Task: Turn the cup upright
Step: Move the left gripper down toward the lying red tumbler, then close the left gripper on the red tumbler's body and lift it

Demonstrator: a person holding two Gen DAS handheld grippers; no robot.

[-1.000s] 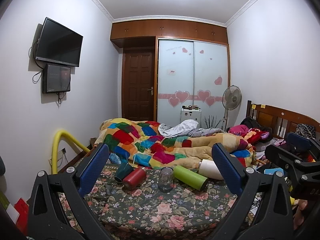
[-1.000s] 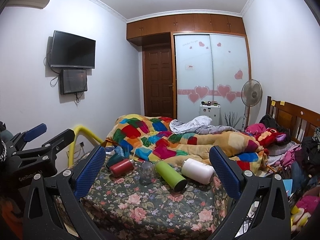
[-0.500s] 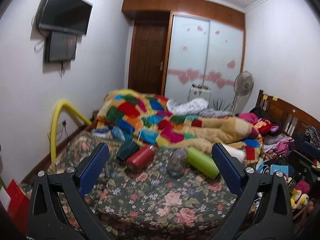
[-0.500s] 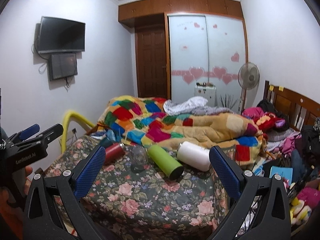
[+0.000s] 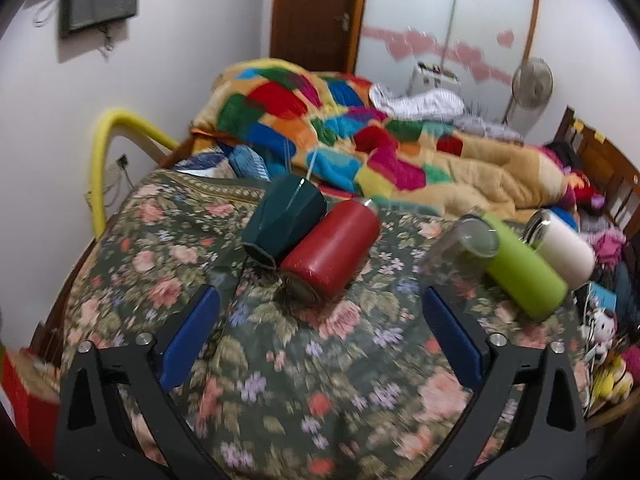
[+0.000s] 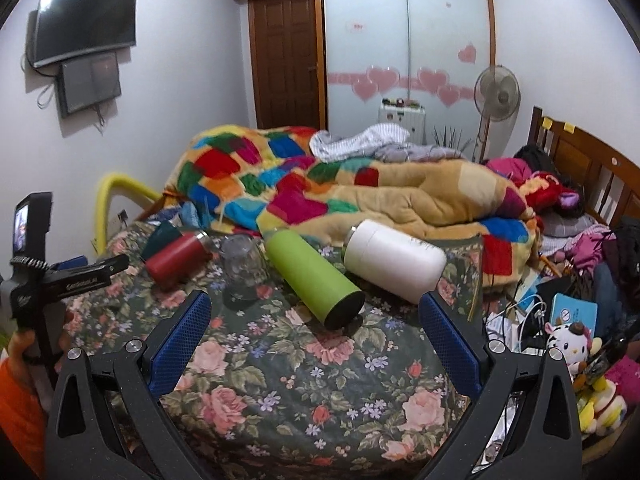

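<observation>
Several cups lie on the floral bedspread (image 5: 320, 360). A dark teal cup (image 5: 284, 216) and a red tumbler (image 5: 332, 250) lie on their sides side by side. A clear glass (image 5: 464, 250) stands mouth down. A green bottle (image 5: 524, 268) and a white tumbler (image 5: 564, 250) lie beyond it. My left gripper (image 5: 320, 328) is open and empty, just short of the red tumbler. My right gripper (image 6: 316, 328) is open and empty, in front of the green bottle (image 6: 312, 276), the white tumbler (image 6: 394, 260), the glass (image 6: 242, 266) and the red tumbler (image 6: 178, 258).
A patchwork quilt (image 6: 328, 192) is heaped behind the cups. A yellow rail (image 5: 104, 152) stands at the bed's left. Toys and clutter (image 6: 568, 344) lie beside the bed on the right. The left gripper's body (image 6: 60, 280) shows at the right view's left edge.
Both grippers moved forward and tilted down toward the bed. The cups now loom larger; the left gripper has closed in on the red tumbler. Nothing was grasped.
</observation>
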